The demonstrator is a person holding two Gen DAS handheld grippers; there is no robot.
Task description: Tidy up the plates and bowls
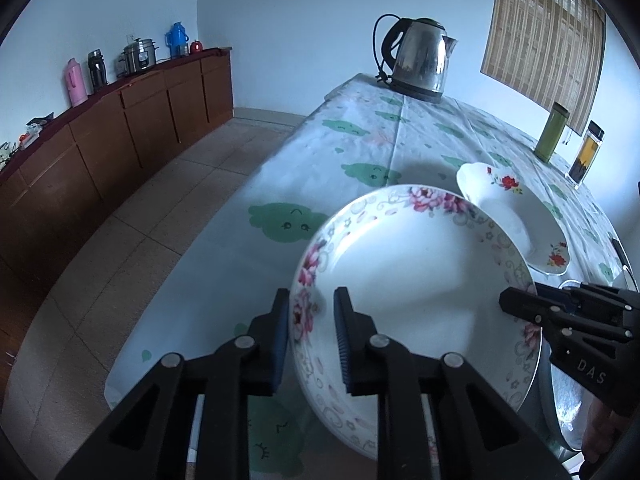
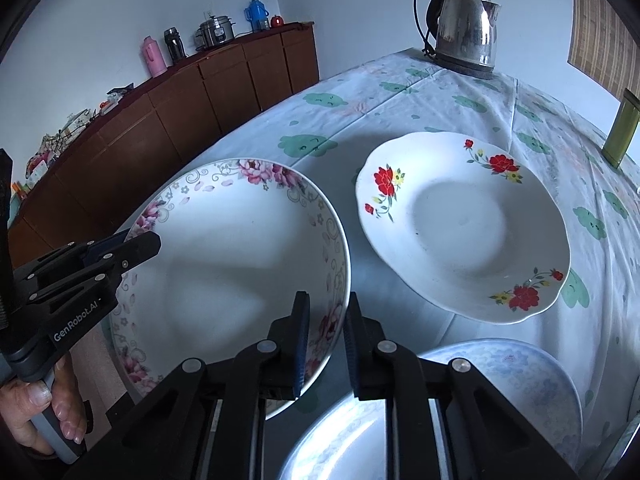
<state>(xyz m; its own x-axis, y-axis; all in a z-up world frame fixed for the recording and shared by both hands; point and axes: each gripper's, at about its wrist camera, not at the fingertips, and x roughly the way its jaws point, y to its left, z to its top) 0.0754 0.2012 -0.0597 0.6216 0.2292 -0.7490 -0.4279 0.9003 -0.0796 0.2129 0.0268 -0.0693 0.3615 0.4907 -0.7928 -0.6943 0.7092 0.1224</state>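
pink-flowered bowl (image 2: 240, 272) held off the table by both grippers, one on each side of its rim.

nearest, the left gripper (image 1: 311, 332) straddles the bowl's left rim and the right gripper (image 2: 326, 340) its right rim, each with one pad inside and one outside the wall; both sets of jaws look narrowed onto the rim, though a thin gap shows beside the outer pad in each wrist view. neither hand is nearer; the bowl spans the space between them, tilted. just below the right gripper sit two pale blue dishes (image 2: 516, 380), overlapping. farther out, to the bowl's right and apart from it, lies one red-flowered plate (image 2: 464, 224) flat on the tablecloth (image 2: 400, 100). beyond that stand one kettle (image 2: 464, 28) and one green cup (image 1: 553, 132).
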